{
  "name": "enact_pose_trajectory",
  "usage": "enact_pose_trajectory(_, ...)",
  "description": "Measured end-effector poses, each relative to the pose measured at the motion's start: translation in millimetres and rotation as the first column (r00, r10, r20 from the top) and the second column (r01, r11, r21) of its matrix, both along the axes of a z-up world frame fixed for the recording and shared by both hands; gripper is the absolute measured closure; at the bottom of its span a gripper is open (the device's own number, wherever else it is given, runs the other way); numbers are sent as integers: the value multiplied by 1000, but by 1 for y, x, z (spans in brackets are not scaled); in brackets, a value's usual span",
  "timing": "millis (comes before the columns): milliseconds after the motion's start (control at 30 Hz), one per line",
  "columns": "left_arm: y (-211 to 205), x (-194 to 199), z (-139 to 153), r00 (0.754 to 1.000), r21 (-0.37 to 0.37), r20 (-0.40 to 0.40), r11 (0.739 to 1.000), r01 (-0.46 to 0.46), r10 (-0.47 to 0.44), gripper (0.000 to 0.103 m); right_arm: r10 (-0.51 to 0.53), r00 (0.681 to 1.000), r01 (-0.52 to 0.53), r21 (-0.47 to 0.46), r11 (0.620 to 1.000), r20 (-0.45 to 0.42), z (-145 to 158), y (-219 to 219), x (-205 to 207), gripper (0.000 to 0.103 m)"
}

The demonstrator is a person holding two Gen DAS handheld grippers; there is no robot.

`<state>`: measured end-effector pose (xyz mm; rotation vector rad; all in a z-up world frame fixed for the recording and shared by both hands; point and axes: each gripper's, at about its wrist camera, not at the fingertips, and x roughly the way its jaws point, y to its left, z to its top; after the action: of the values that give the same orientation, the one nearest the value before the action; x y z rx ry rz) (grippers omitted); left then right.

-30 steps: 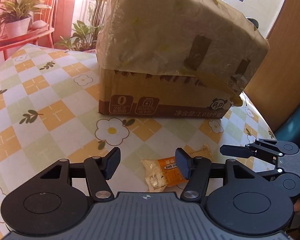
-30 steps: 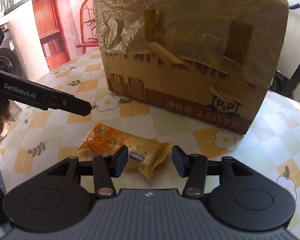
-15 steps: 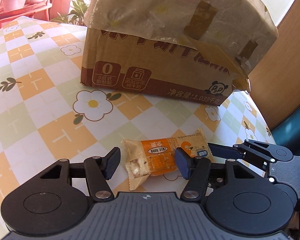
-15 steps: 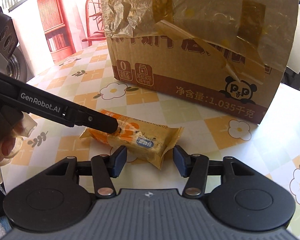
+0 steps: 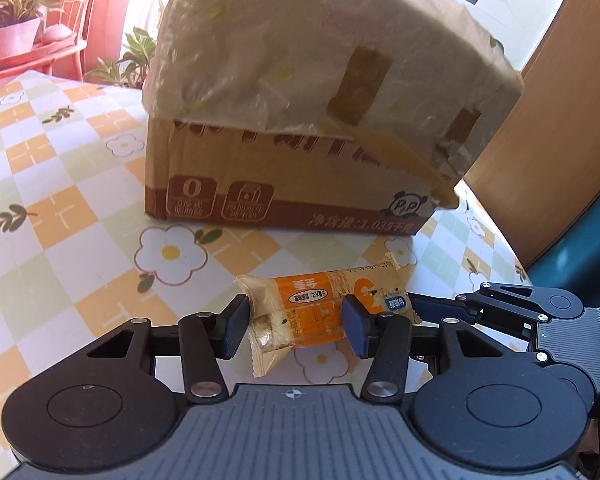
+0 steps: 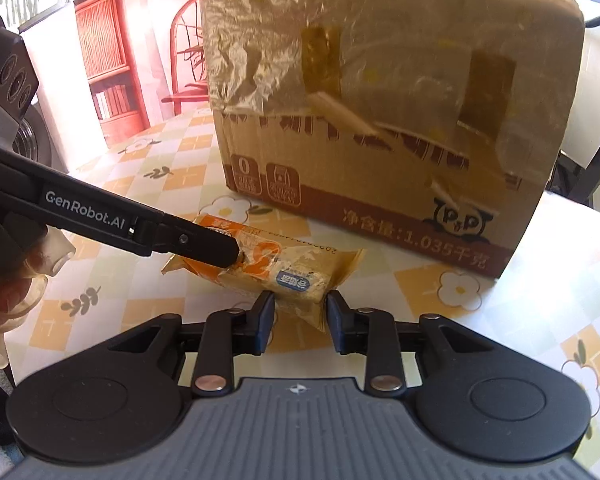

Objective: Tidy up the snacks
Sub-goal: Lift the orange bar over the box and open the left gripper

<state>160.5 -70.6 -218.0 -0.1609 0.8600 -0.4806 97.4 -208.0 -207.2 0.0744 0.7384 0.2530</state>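
An orange and tan snack bar packet (image 5: 320,308) (image 6: 276,268) is held off the flowered tablecloth, gripped at both ends. My left gripper (image 5: 296,322) is shut on its left half, pads pressing the wrapper. My right gripper (image 6: 300,312) is shut on its other end; its fingers (image 5: 436,312) also show at the right of the left wrist view. The left gripper's finger (image 6: 196,242) crosses the right wrist view and touches the packet. A large brown cardboard box (image 5: 300,128) (image 6: 380,120), top wrapped in plastic and tape, stands just behind.
The table (image 5: 60,240) has an orange, green and white checked cloth with flowers. Potted plants on a red stand (image 5: 16,36) are at the far left. A wooden panel (image 5: 560,120) and teal chair (image 5: 580,232) are right. A red shelf (image 6: 108,64) stands behind.
Both grippers have closed on the packet, one at each end, and lifted it slightly off the cloth. The box looks farther off than half a second ago.
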Motion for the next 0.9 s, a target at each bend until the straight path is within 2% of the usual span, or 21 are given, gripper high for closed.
enact_pose_trajectory(200, -4, 2, 53, 992, -28, 125, 1000, 12, -9, 50, -33, 992, 35, -17, 999, 121, 52, -10, 0, 72)
enact_pose_trajectory(333, -9, 3, 98, 972, -42, 233, 999, 23, -12, 50, -54, 975, 63, -34, 997, 214, 92, -16, 1, 72)
enact_pose_trajectory(600, -26, 42, 168, 948, -74, 318, 997, 35, -10, 50, -73, 943, 97, -60, 993, 325, 164, -34, 29, 72)
enact_pose_trajectory(800, -43, 95, 186, 946, -31, 323, 999, 44, -31, 49, -101, 953, 112, -23, 993, 285, 181, -57, 87, 72)
enact_pose_trajectory(900, -48, 120, 181, 961, -32, 276, 999, 38, -27, 49, -118, 963, 127, -18, 992, 244, 176, -65, 113, 72)
